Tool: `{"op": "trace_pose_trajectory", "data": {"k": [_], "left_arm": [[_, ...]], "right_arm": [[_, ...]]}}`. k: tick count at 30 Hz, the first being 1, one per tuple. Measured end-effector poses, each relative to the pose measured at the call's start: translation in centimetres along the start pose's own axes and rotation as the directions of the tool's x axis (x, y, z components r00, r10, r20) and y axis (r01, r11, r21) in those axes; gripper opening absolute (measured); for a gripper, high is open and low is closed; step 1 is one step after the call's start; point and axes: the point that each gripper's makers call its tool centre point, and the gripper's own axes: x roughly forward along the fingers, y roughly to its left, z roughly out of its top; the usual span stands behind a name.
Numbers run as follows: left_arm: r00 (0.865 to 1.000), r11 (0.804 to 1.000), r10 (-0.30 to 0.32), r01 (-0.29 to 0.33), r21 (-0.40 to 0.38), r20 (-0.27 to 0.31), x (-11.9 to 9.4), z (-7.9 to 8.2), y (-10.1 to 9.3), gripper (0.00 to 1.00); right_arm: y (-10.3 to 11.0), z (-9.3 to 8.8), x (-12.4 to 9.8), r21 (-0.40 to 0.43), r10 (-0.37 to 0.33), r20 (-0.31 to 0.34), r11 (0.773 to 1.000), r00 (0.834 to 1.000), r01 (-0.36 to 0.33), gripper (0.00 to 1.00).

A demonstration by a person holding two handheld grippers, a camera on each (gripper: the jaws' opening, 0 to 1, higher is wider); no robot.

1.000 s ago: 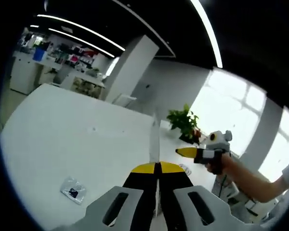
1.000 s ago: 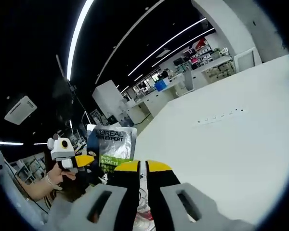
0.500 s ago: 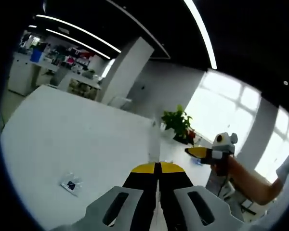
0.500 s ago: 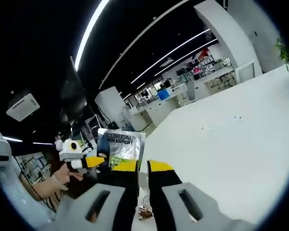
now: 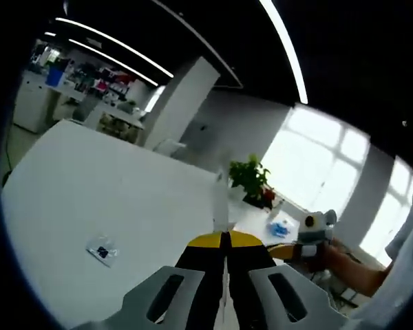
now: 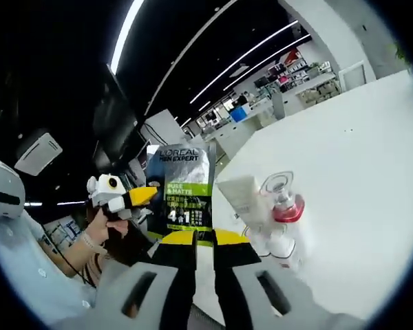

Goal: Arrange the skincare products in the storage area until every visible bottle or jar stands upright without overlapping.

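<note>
Right gripper view: grey-green L'Oréal sachet point(image 6: 181, 189), upright.

Item count, both gripper views

On the white table point(image 6: 358, 151) I count one dark sachet point(image 6: 182, 189), one white tube point(image 6: 244, 199), one clear bottle with a red collar point(image 6: 283, 206) and one small white jar point(image 6: 283, 246); further containers behind these I cannot separate. In the left gripper view I count one small packet point(image 5: 103, 250), one potted plant point(image 5: 251, 180) and one blue object point(image 5: 283, 225).
</note>
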Motion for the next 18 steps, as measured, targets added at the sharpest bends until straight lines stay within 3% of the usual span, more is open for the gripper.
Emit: {"op": "trace_pose_trajectory", "data": {"k": [4, 8, 10, 14, 18], "left_arm": [[0.999, 0.999, 0.034, -0.034, -0.020, -0.015, -0.6, -0.8, 1.5, 0.00], [0.997, 0.997, 0.070, -0.071, -0.039, -0.021, -1.2, -1.3, 3.2, 0.00], [0.995, 0.995, 0.091, -0.092, -0.043, -0.027, -1.6, -1.6, 4.0, 0.00], [0.995, 0.992, 0.102, -0.103, -0.070, -0.019, -2.2, -1.8, 4.6, 0.00], [0.993, 0.990, 0.118, -0.119, -0.070, -0.027, -2.7, -2.3, 5.2, 0.00]], "right_arm": [[1.0, -3.5, 1.4, -0.068, -0.004, -0.126, 0.998, 0.992, -0.004, 0.09], [0.7, -5.7, 3.0, -0.065, -0.030, -0.174, 0.998, 0.984, 0.019, 0.11], [-0.3, -6.6, 3.5, -0.146, -0.102, -0.195, 0.986, 0.975, 0.074, 0.14], [-0.7, -7.3, 4.3, -0.247, -0.153, -0.213, 0.964, 0.965, 0.098, 0.16], [-0.6, -8.7, 5.3, -0.318, -0.159, -0.280, 0.946, 0.947, 0.065, 0.22]]}}
